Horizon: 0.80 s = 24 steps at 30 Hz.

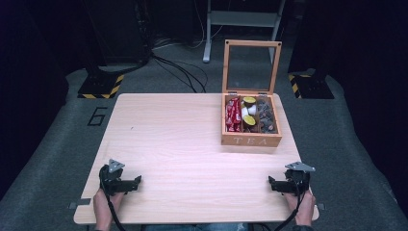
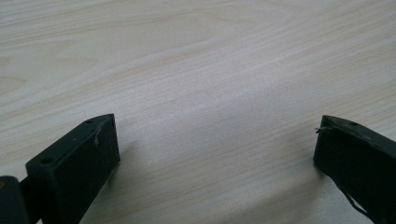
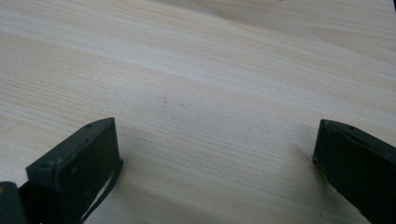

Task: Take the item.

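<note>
the tea box (image 1: 251, 140) is light wood, its glass lid (image 1: 251, 65) raised upright, at the far right of the counter (image 1: 183, 144). inside: red packets (image 1: 233, 114) left, round capsules (image 1: 249, 111) in the middle, dark pieces (image 1: 266, 115) right. left gripper (image 1: 135, 181) and right gripper (image 1: 272, 183) rest near, well apart, jaws wide open, holding nothing.
</note>
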{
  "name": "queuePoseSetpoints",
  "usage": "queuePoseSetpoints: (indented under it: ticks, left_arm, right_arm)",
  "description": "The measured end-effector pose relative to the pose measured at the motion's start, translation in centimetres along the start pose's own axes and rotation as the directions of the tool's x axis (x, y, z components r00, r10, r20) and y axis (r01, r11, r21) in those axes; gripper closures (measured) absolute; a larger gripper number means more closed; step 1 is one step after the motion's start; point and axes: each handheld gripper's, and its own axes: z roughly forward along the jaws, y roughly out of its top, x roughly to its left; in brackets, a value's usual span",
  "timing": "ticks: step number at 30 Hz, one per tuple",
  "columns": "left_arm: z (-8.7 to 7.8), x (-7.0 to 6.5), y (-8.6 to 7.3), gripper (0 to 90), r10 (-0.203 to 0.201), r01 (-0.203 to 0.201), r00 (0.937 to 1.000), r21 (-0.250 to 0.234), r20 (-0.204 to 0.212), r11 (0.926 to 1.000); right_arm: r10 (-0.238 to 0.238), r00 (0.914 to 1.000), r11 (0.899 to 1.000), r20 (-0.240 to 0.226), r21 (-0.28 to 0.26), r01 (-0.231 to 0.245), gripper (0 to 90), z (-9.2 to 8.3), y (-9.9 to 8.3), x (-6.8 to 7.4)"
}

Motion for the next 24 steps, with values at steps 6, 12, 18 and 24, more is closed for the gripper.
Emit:
queuePoseSetpoints:
  ticks: [6, 12, 18, 24]
  left_arm:
    - [0.0, -0.1, 0.0, 0.2, -0.003, 0.003, 1.0, -0.005, -0.009, 1.0]
    - [0.0, -0.1, 0.0, 0.3, -0.004, 0.004, 0.9999, -0.003, -0.012, 1.0]
    - [-0.1, -0.2, -0.1, 0.3, -0.008, 0.008, 0.9999, -0.001, -0.014, 1.0]
    - [-0.1, -0.1, 0.0, 0.3, -0.006, 0.006, 0.9999, 0.005, -0.01, 1.0]
  right_arm:
    - [0.004, 1.0, 1.0, 0.0, -0.001, -0.004, 0.0, 0.0, 0.0, 0.1]
    - [0.007, 1.0, 1.0, -0.006, 0.007, -0.007, 0.4, 0.0, 0.1, 0.0]
    - [0.017, 0.9993, 1.0, -0.033, -0.02, -0.017, 0.0, -0.5, 0.3, -0.1]
    - [0.024, 0.9971, 0.999, -0.072, -0.042, -0.028, 0.0, -1.3, 1.6, 0.1]
